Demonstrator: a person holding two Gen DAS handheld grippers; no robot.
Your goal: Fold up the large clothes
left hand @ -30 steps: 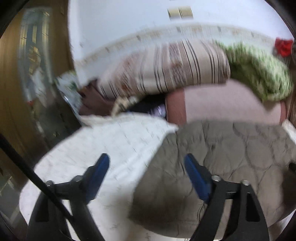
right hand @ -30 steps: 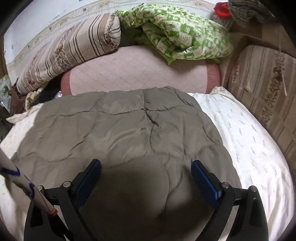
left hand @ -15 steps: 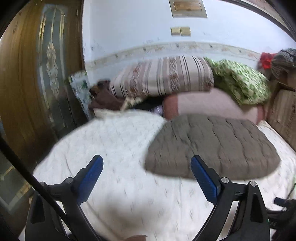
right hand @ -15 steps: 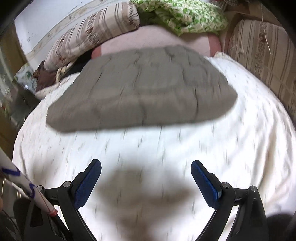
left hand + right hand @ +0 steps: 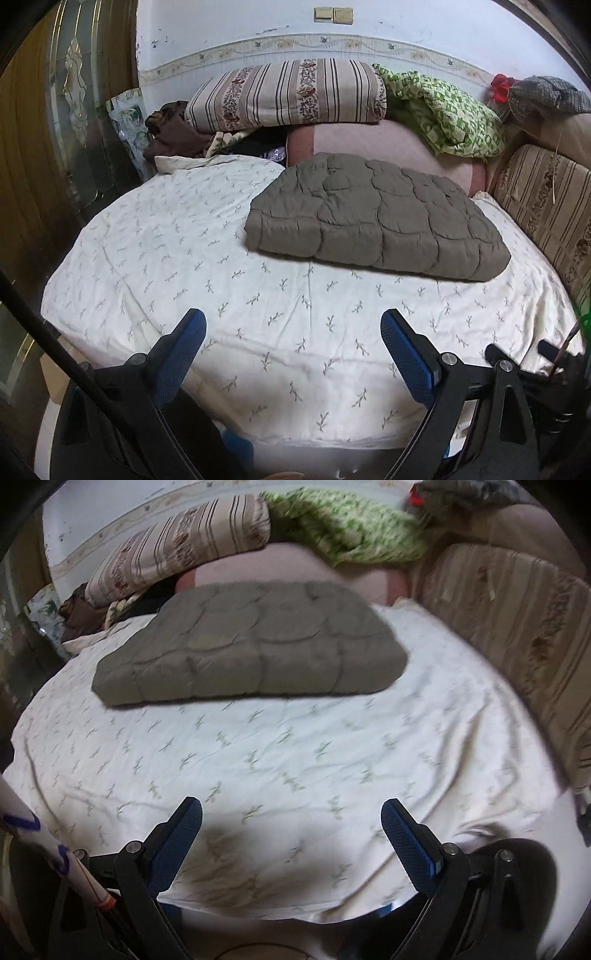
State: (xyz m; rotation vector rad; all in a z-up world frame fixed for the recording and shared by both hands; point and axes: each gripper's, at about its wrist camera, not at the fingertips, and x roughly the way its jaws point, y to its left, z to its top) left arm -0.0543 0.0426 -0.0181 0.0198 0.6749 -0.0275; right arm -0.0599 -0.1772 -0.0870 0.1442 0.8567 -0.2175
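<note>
A grey-brown quilted padded garment (image 5: 376, 221) lies folded into a flat rectangle on the far half of the bed; it also shows in the right wrist view (image 5: 251, 646). My left gripper (image 5: 291, 332) is open and empty, over the near edge of the bed, well short of the garment. My right gripper (image 5: 291, 819) is open and empty too, also over the near edge and apart from the garment.
The bed has a white sheet with a leaf print (image 5: 166, 258). A striped pillow (image 5: 288, 96), a green blanket (image 5: 443, 107) and a pink cushion (image 5: 373, 144) lie along the back wall. A striped cushion (image 5: 546, 210) lines the right side. A wooden door (image 5: 48, 129) stands at left.
Both grippers have pulled back from right above the garment to the near edge of the bed. The folded garment stays in place on the bed.
</note>
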